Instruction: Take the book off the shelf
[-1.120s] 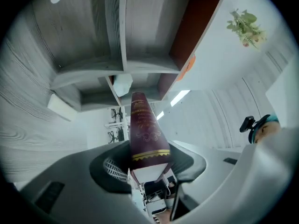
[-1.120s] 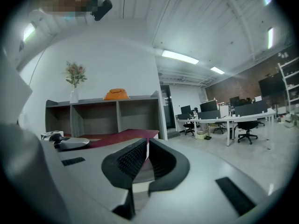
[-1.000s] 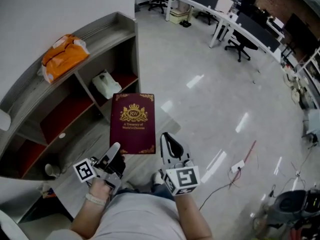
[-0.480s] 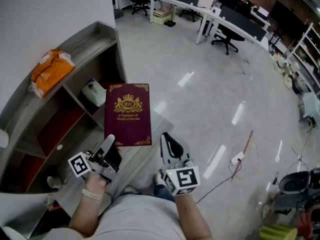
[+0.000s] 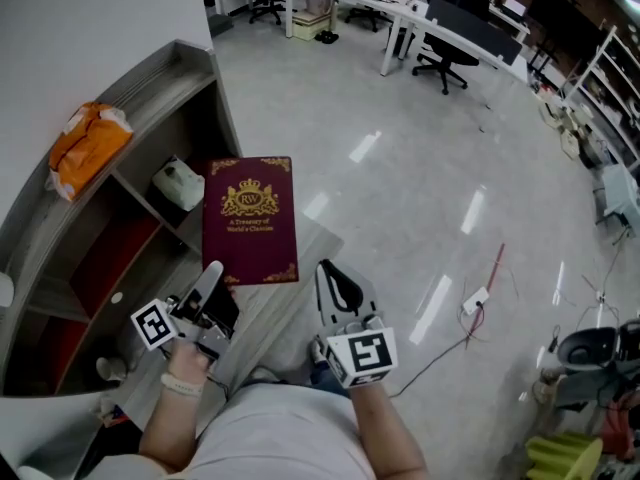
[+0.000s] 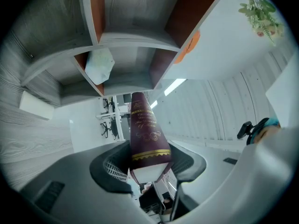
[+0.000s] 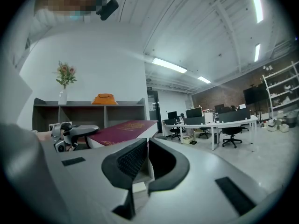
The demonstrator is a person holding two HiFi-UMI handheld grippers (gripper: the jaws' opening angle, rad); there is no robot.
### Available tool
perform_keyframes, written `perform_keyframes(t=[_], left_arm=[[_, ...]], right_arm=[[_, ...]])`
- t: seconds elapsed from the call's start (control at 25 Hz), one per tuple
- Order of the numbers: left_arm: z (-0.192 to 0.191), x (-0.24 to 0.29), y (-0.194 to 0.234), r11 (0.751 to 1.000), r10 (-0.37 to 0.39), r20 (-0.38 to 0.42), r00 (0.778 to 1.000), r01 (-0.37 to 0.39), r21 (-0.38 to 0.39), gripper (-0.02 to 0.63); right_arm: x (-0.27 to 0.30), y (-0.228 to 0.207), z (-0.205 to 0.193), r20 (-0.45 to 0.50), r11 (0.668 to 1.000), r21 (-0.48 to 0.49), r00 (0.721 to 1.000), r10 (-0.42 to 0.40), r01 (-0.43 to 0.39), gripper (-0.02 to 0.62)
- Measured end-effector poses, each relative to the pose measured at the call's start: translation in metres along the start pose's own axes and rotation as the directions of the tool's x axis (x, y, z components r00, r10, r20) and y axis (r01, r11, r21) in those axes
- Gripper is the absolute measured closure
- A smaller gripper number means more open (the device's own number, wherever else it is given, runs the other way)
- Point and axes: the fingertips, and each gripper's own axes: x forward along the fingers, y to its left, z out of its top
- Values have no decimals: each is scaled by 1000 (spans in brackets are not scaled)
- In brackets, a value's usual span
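Clamping left gripper (image 5: 214, 273) on near short edge of maroon book (image 5: 250, 218), both pads pressed hard against the covers with the page block wedged between. Holds it cover-up, gold crest and title facing the head camera, jutting out toward 12 o'clock from the jaws. Carries it in the air, off the grey shelf (image 5: 110, 118) at its 9 o'clock; in head view, overlaps the shelf's end panel and the glossy floor (image 5: 400, 168).

Shows left hand (image 5: 182, 363) low at 7 o'clock of the head view, wrist cocked, gripper tipped slightly upward, marker cube (image 5: 152, 325) at 8 o'clock of the jaws. Puts right gripper (image 5: 330, 273) at 3 o'clock of the left one, near the book's near right corner, not touching it. Closed on nothing, jaws brought together, pointing about level toward 12 o'clock. Right forearm (image 5: 385, 438) running down to 6 o'clock, second marker cube (image 5: 360, 356) on top.

Orange bag (image 5: 88, 146) on the shelf top at 10 o'clock of the book. White bundle (image 5: 178, 183) in an upper compartment at 9 o'clock, just beside the book's far left corner in head view. Desks (image 5: 440, 28) and office chairs (image 5: 440, 63) well apart at 1 o'clock.
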Motion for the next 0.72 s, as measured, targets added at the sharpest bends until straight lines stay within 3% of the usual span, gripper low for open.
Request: perform_keyframes(t=[0.72], left_arm=[[12, -11, 3, 1000, 6, 8, 1000, -6, 8, 374]], right_arm=[[10, 10, 3, -7, 1000, -25, 1000, 12, -12, 571]])
